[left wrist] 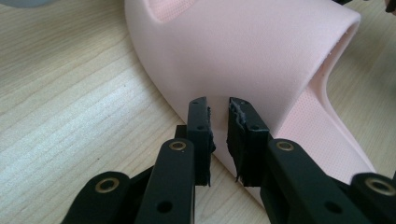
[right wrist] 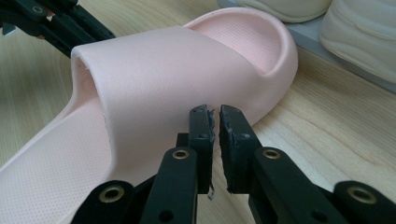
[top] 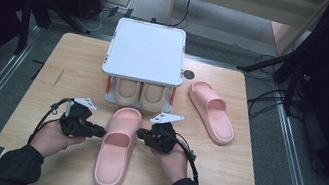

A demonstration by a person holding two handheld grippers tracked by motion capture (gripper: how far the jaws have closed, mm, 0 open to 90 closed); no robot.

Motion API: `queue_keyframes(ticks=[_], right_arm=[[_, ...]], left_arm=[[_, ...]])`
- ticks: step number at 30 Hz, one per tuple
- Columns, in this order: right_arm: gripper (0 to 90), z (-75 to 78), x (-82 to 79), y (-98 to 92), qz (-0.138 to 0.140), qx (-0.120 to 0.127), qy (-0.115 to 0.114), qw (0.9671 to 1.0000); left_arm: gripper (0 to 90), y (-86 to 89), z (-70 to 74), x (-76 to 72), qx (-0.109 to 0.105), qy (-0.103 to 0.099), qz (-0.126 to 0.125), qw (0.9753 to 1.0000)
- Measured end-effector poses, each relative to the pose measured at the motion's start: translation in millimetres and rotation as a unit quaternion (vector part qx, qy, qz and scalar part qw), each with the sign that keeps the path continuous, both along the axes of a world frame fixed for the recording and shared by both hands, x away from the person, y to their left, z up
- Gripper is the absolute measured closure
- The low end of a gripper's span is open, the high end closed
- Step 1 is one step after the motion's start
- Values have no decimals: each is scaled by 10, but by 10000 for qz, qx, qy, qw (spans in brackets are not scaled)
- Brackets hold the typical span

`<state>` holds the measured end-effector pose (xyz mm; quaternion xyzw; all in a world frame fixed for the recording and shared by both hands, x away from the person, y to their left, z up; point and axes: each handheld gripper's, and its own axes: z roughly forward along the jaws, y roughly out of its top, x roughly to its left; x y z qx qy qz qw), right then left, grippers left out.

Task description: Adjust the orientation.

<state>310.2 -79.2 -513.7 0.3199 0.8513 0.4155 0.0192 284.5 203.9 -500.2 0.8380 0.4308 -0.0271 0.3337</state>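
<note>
Flanking the pink slipper [top: 117, 146] on the counter [top: 59, 75], left gripper [top: 97, 132] and right gripper [top: 141, 135] press its sides, jaws nearly closed, gripping nothing.

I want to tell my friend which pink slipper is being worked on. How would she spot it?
Find the white-topped shoe rack at the back of the wooden table. Just in front of it lies a pink slipper, toe toward the rack. Unlike the other pink slipper, off alone to the right, it sits between the left gripper and right gripper.
</note>
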Motion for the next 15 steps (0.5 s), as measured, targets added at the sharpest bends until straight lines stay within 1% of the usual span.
queue_keyframes(ticks=[3,8,10,13,15], right_arm=[[822,4,20,3,44,-58,-83,9999],[780,24,16,-30,61,1,-118,9999],[761,34,13,-59,67,32,-109,9999],[730,58,15,-110,29,88,-131,9999],[713,76,20,-149,0,119,-149,9998]], left_arm=[[767,4,7,-7,-7,-19,0,10000],[681,96,75,-7,-61,-259,88,9996],[635,140,99,6,-129,-267,136,9995],[583,184,128,27,-135,-298,178,9993],[551,201,140,38,-182,-328,223,9990]])
